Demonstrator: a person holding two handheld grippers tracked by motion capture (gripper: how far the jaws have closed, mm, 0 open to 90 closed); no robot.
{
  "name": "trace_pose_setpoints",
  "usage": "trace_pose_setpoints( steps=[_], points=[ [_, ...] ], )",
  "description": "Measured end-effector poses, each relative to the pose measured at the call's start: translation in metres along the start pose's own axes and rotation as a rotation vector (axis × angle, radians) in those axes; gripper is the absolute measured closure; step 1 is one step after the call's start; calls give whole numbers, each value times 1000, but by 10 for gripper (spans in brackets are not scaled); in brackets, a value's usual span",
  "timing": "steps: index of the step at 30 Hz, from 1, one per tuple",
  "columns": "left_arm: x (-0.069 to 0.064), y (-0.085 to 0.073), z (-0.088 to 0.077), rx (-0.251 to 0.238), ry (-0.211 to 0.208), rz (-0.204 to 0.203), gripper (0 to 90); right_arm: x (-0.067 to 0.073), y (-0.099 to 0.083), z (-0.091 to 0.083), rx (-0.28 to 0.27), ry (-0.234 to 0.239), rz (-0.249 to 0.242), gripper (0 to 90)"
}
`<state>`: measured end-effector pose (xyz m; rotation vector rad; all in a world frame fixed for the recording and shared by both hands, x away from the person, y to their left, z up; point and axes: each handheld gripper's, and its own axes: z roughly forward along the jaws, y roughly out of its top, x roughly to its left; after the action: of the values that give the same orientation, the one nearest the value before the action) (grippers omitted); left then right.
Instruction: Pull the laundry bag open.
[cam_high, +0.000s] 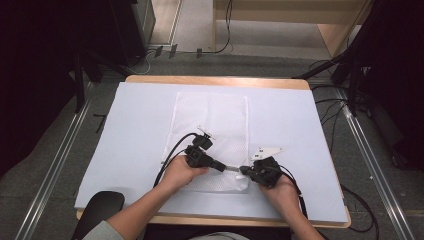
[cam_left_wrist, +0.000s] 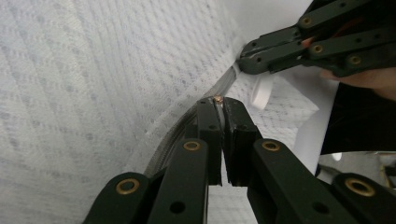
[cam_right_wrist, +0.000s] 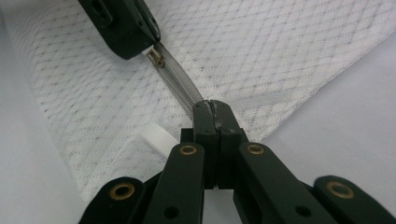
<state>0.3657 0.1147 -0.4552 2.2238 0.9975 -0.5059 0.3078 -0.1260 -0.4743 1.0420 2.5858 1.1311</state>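
A white mesh bag (cam_high: 210, 135) is laid flat mid-table, its near edge at six o'clock between both tongs. The zipper (cam_right_wrist: 177, 84) along that edge is being worked: the left gripper (cam_left_wrist: 219, 105) is clamped on the small brass slider (cam_right_wrist: 156, 58), the right gripper (cam_right_wrist: 212, 107) is shut on the zipper's end. Next, a steady pull toward nine o'clock seems called for, with the end held taut.
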Motion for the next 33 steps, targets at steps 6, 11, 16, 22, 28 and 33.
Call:
trace_pose_setpoints(
  steps=[6, 11, 16, 22, 28, 33],
  points=[
    [0, -1, -3, 3, 1, 8, 884, 0, 0, 0, 2, 1, 3, 900],
    [0, -2, -4, 10, 5, 14, 884, -1, 0, 0, 3, 4, 3, 900],
    [3, -3, -8, 20, 6, 14, 884, -1, 0, 0, 1, 6, 3, 900],
    [4, -5, -13, 14, -4, 4, 883, -1, 0, 0, 1, 11, 3, 900],
    [4, -7, -16, 19, 5, 6, 883, -2, 0, 0, 2, 16, 9, 900],
    [5, -7, -19, 24, 15, 9, 883, -2, 0, 0, 5, 20, 9, 900]
  ],
)
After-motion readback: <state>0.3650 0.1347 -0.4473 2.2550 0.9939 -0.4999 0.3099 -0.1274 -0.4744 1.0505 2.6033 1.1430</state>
